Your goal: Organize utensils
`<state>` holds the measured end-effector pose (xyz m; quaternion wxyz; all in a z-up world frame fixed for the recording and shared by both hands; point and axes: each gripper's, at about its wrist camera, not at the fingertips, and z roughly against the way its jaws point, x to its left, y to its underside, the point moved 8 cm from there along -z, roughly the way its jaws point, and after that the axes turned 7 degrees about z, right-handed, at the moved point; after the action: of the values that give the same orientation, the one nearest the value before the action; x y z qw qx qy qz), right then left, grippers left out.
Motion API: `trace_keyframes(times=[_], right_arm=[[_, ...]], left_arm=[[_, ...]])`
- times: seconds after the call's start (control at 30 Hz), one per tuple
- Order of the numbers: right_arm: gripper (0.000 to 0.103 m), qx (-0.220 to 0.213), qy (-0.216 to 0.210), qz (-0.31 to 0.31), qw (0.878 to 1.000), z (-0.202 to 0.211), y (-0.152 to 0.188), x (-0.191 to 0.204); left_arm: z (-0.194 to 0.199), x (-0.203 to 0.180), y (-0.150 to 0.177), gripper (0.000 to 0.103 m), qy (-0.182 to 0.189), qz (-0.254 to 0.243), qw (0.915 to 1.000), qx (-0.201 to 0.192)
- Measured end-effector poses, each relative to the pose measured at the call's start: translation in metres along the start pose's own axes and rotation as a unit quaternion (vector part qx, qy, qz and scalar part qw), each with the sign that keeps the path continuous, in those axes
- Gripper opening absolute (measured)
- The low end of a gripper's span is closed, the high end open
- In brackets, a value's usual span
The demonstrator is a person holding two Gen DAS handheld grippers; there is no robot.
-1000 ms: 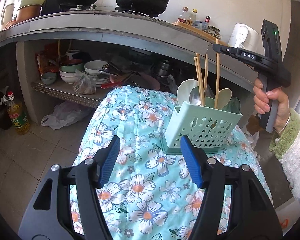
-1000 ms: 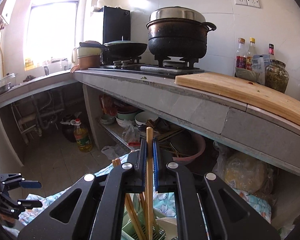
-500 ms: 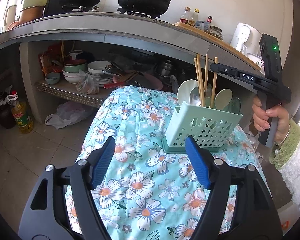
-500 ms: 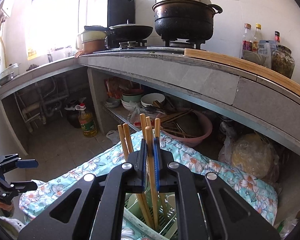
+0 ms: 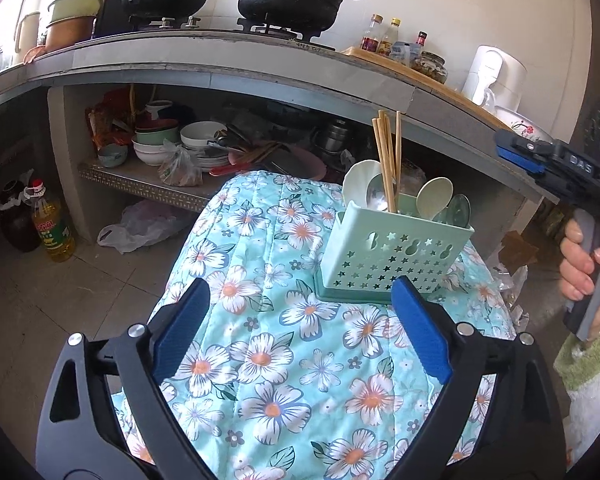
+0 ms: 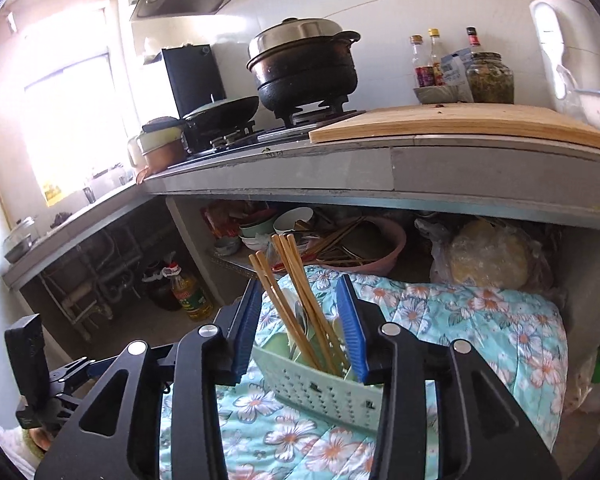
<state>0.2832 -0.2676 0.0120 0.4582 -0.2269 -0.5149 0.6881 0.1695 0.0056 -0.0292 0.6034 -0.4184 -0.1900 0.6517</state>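
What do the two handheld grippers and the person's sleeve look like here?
Both the left gripper and the right gripper have black angular frames with silver bolts and blue ribbed pads. The right one carries white "DAS" lettering and a green light. The sleeve is white with a fuzzy green cuff.

Daylight from the window (image 6: 66,120) blows out; fisheye bends the edges, corners dark
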Motion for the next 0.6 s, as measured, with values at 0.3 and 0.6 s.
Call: trace_keyframes(times=[0.3,0.6], right_arm=[[0.071,0.051,0.107,-0.046,0.992,0.056,0.077,0.020],[0.089,0.079,0.189,-0.042,0.978,0.084,0.122,0.040]], left_arm=[[0.007,-0.013,0.006,0.095,-0.054,-0.018,0.9984,0.002],[0.026,-0.028,0.014,0.095,-0.086,-0.035,0.9957,0.001]])
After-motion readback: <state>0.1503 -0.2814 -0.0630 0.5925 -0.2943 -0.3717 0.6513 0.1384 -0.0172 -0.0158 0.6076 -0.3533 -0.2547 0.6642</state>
